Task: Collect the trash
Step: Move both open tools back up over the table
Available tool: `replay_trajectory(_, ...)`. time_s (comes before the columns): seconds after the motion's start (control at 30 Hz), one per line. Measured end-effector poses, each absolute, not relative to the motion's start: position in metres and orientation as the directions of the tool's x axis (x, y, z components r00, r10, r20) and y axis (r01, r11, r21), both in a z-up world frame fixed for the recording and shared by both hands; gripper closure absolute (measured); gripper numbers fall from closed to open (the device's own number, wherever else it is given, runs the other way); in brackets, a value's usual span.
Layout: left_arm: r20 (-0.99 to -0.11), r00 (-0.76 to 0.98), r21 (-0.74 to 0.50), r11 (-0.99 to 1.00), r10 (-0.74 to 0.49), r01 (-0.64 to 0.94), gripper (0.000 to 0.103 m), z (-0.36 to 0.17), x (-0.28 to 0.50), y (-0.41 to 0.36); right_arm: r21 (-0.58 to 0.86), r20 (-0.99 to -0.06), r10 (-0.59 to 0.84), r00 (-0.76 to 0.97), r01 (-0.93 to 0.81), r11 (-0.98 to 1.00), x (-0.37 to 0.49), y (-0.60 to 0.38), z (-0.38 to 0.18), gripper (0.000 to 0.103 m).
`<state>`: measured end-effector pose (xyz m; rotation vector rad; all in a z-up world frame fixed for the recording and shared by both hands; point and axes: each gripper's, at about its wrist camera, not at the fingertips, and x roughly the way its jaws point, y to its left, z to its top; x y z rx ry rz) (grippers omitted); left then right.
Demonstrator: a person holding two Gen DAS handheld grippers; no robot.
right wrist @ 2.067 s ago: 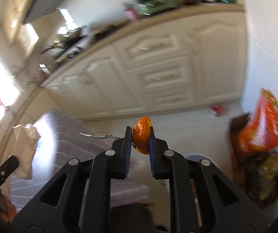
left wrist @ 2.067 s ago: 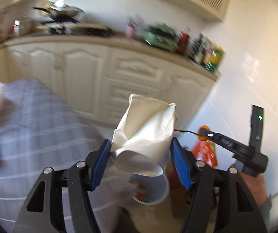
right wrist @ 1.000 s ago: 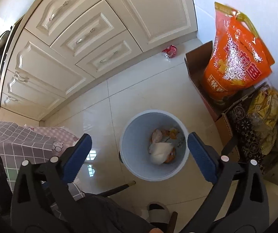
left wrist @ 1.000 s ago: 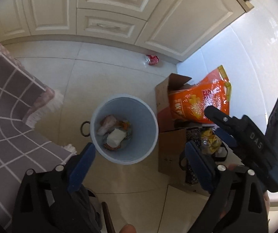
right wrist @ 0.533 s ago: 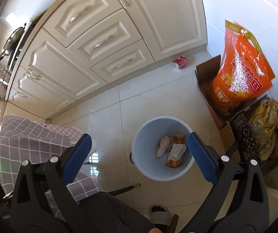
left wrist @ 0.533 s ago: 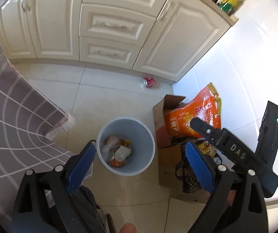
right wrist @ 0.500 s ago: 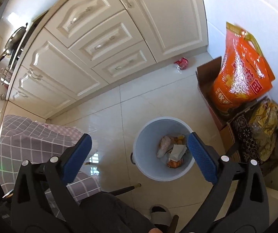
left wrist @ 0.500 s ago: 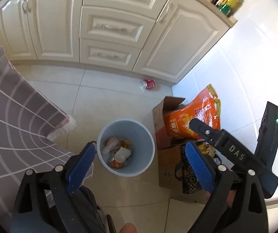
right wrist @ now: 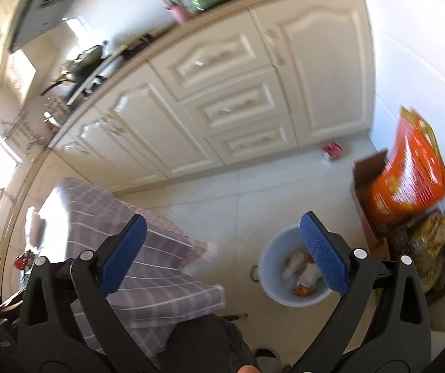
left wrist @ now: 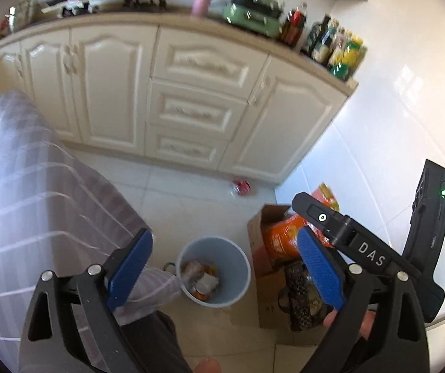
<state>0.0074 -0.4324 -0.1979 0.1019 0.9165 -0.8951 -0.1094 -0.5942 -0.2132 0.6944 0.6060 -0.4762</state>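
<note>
A pale blue bin (left wrist: 222, 259) stands on the tiled floor, also in the right wrist view (right wrist: 272, 267). Crumpled paper and orange scraps (left wrist: 202, 279) lie inside it (right wrist: 300, 275). My left gripper (left wrist: 224, 264) is open and empty, held high above the bin. My right gripper (right wrist: 222, 256) is open and empty too; its body (left wrist: 362, 251) shows at the right of the left wrist view.
A table with a grey checked cloth (left wrist: 29, 205) is on the left (right wrist: 147, 267). A cardboard box with an orange bag (right wrist: 405, 177) and a dark bag (left wrist: 303, 298) sit right of the bin. A red can (left wrist: 241, 185) lies by the cream cabinets (left wrist: 191, 105).
Both grippers dropped their trash into the bin and opened. Since half a second ago both have tilted up and drawn back, so the bin sits lower and the counter has come into view.
</note>
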Motion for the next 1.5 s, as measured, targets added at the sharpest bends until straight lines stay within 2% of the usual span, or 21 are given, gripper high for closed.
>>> replay_trajectory(0.37, -0.639, 0.513, -0.165, 0.753, -0.574, 0.636, 0.011, -0.134, 0.023, -0.342, 0.435, -0.556, -0.148, 0.818, 0.439, 0.787, -0.073, -0.527, -0.148, 0.006)
replay_trajectory(0.6, -0.551, 0.658, -0.115, 0.827, -0.514, 0.550, 0.011, -0.097, 0.035, -0.268, 0.419, -0.505, -0.072, 0.860, 0.318, 0.850, -0.049, -0.472, -0.115, 0.006)
replay_trajectory(1.03, -0.479, 0.790, -0.075, 0.914, -0.383, 0.398, 0.011, -0.081, 0.055, -0.143, 0.358, -0.474, 0.052, 0.879, 0.139, 0.923, 0.007, -0.368, -0.087, 0.006)
replay_trajectory(1.27, -0.502, 0.808, -0.050, 0.943, -0.308, 0.329, 0.011, -0.096, 0.075, -0.090, 0.311, -0.515, 0.101, 0.851, 0.076, 0.947, 0.039, -0.323, -0.095, 0.006)
replay_trajectory(1.5, -0.592, 0.776, -0.015, 0.966, -0.215, 0.257, 0.011, -0.139, 0.113, -0.048, 0.259, -0.599, 0.127, 0.790, 0.041, 0.965, 0.077, -0.289, -0.123, 0.006)
